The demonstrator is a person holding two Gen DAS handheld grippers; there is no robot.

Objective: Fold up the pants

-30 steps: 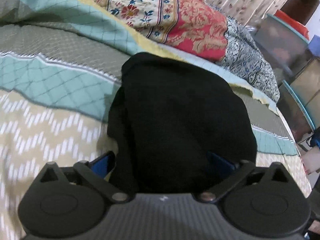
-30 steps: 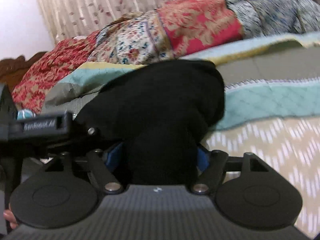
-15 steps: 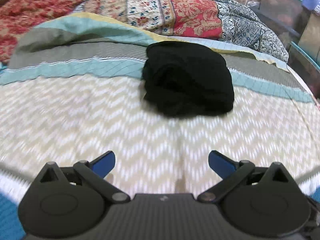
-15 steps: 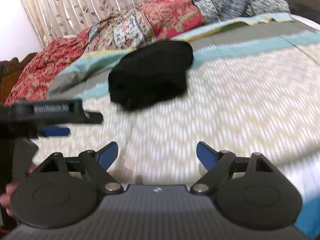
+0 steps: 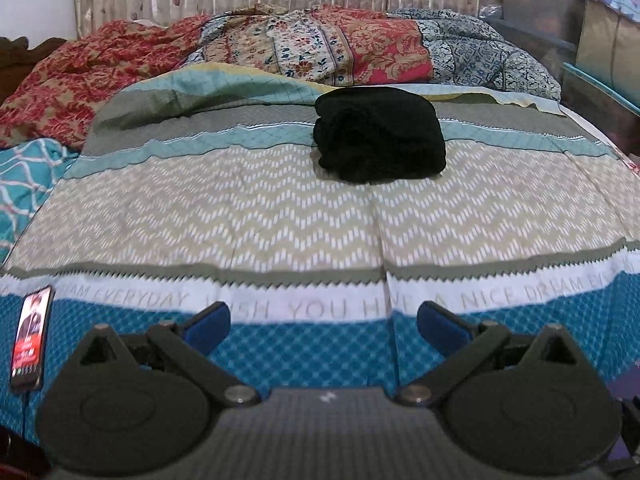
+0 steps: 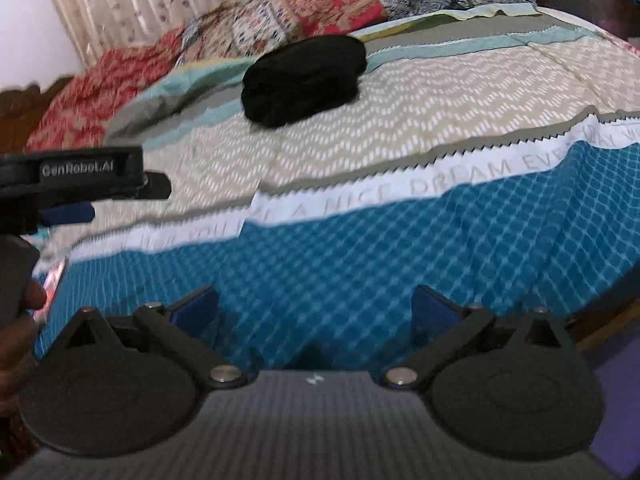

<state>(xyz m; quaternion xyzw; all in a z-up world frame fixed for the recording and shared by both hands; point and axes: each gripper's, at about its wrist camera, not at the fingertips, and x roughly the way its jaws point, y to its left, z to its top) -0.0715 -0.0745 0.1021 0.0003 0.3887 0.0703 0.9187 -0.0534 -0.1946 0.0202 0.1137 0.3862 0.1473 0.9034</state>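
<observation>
My pants (image 5: 380, 140) sit folded far up the bed (image 5: 280, 220); both grippers (image 5: 324, 322) (image 6: 316, 308) hang apart at its near edge, the right fingers opening on nothing (only my left view shows the whole phone (image 5: 32, 338)).

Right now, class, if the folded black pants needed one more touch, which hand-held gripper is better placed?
Neither clearly: both are well back from the pants. Left hand-held gripper faces them squarely; right hand-held gripper, opening with nothing between its jaws, sees them off-centre.

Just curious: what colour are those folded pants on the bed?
Plain black pants, clearest in the left wrist view.
</observation>
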